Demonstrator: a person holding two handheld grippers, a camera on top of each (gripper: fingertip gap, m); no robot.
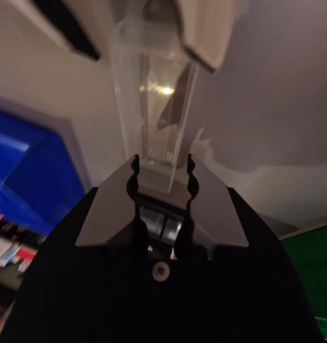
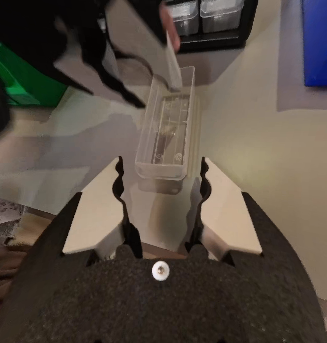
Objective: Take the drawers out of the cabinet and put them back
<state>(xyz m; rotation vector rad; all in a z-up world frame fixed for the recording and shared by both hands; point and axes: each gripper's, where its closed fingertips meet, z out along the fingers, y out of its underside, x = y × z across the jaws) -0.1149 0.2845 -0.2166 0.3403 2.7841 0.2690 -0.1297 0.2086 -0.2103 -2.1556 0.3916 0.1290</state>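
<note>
Drawer: a clear plastic drawer (image 2: 163,128), long and narrow, was out of the cabinet and lay at 12 o'clock from the right gripper, over the pale tabletop (image 2: 242,148); whether it rested on the surface or was lifted off it could not be told.
Left gripper: the left gripper (image 1: 163,159) appeared to pinch one end wall of the drawer between its pads, though blur left the contact uncertain; in the right wrist view it reached in from 11 o'clock.
Right gripper: the right gripper (image 2: 161,161) was spread wide and empty, its tips just short of the drawer's near end.
Cabinet: a black cabinet (image 2: 214,33) with other clear drawers still in it stood at 1 o'clock, well apart.
Handling: it looked empty and thin-walled, so probably light, fairly stiff, smooth and slippery; a hard squeeze might flex or crack a wall.
Hold: a short end wall, pinched across the rim, seemed the best place; a second hold at the near end would stop it swinging.
Surroundings: a blue bin (image 2: 318,46) at 2 o'clock, a green bin (image 2: 19,81) at 10 o'clock.
</note>
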